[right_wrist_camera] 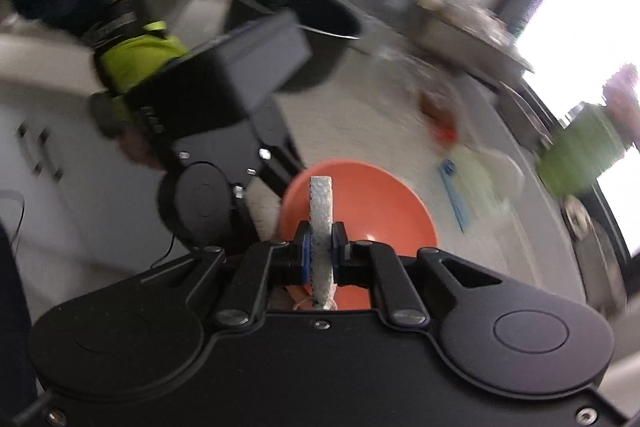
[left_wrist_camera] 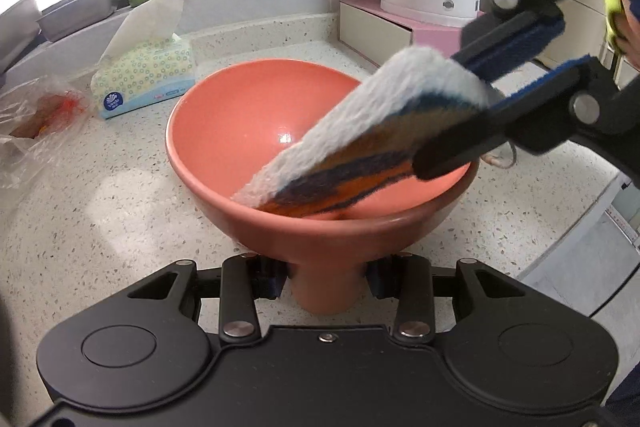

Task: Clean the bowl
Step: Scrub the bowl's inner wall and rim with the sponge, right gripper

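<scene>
The salmon bowl [left_wrist_camera: 248,131] stands on its foot on the speckled worktop [left_wrist_camera: 100,219], near the middle, with the left gripper [left_wrist_camera: 326,277] clamped on that foot, one jaw at each side. The right gripper [right_wrist_camera: 320,247] has its jaws pressed together on a folded cloth [left_wrist_camera: 360,135], white on one face and striped orange and navy on the other. The cloth's free end hangs inside the bowl, close to the near wall; otherwise the bowl looks empty. Toward the worktop's back left lie a tissue pack [left_wrist_camera: 144,75] with a sheet sticking up, and a crumpled plastic bag [left_wrist_camera: 36,123] holding something red.
</scene>
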`<action>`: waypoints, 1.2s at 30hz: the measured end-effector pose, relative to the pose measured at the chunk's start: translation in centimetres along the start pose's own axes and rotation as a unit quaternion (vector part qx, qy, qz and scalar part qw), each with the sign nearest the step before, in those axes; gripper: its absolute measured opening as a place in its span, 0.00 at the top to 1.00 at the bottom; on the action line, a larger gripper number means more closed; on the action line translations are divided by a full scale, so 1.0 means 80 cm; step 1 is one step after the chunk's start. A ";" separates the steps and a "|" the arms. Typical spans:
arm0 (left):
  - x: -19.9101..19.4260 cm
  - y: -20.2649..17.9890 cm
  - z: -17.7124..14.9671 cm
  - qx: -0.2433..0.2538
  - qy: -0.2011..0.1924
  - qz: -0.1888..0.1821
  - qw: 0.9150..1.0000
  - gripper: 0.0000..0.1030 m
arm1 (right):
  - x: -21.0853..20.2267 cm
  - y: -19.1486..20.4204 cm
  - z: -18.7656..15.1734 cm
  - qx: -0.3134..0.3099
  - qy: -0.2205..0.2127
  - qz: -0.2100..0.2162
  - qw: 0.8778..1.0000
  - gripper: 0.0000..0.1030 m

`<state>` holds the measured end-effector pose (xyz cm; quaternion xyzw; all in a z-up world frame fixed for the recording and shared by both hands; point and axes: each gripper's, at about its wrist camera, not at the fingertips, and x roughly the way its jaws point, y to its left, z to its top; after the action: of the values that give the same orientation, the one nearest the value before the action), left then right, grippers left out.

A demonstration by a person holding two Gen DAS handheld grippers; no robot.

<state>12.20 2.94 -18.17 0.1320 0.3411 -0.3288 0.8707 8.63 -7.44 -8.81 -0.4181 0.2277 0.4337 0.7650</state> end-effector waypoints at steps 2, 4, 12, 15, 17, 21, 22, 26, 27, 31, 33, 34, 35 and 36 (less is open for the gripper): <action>0.000 -0.002 -0.001 -0.006 -0.004 0.005 1.000 0.62 | 0.002 -0.005 0.012 -0.039 0.007 0.014 0.999 0.88; -0.001 -0.005 -0.002 -0.006 -0.007 0.010 1.000 0.62 | 0.001 -0.011 0.018 -0.065 0.010 0.024 0.998 0.88; -0.004 -0.005 -0.005 -0.009 -0.014 0.013 1.000 0.62 | 0.022 -0.038 0.030 -0.168 0.048 0.039 0.984 0.89; -0.001 -0.003 -0.004 -0.010 -0.014 0.013 1.000 0.62 | 0.026 -0.049 0.025 -0.183 0.068 0.041 0.980 0.89; 0.000 -0.002 -0.004 -0.009 -0.016 0.013 1.000 0.63 | 0.023 -0.053 0.021 -0.182 0.074 0.043 0.980 0.89; -0.002 -0.001 -0.006 -0.009 -0.020 0.012 1.000 0.63 | 0.010 -0.058 0.007 -0.185 0.101 0.053 0.976 0.89; -0.001 -0.001 -0.006 -0.008 -0.021 0.012 1.000 0.63 | 0.005 -0.057 0.002 -0.184 0.106 0.059 0.975 0.89; -0.002 0.000 -0.007 -0.011 -0.024 0.012 1.000 0.63 | -0.014 -0.048 -0.004 -0.169 0.115 0.098 0.974 0.89; -0.002 0.000 -0.008 -0.013 -0.025 0.012 1.000 0.63 | -0.019 -0.044 -0.002 -0.167 0.112 0.109 0.974 0.89; -0.002 -0.002 -0.009 -0.012 -0.029 0.017 0.999 0.62 | -0.023 -0.033 0.021 -0.165 0.086 0.119 0.975 0.89; -0.002 -0.003 -0.008 -0.010 -0.028 0.019 0.999 0.63 | -0.017 -0.034 0.035 -0.170 0.075 0.107 0.977 0.90; -0.001 -0.003 -0.008 -0.010 -0.027 0.019 0.999 0.63 | -0.014 -0.035 0.040 -0.172 0.071 0.100 0.977 0.90; -0.001 -0.003 -0.008 -0.010 -0.027 0.018 0.999 0.63 | -0.011 -0.036 0.045 -0.177 0.069 0.092 0.977 0.90; -0.001 -0.003 -0.008 -0.011 -0.027 0.018 0.999 0.63 | -0.008 -0.037 0.048 -0.182 0.068 0.086 0.977 0.90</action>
<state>11.63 3.08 -18.56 0.1200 0.3189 -0.3130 0.8865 10.79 -5.31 -4.93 -0.5577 0.2313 0.5024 0.6189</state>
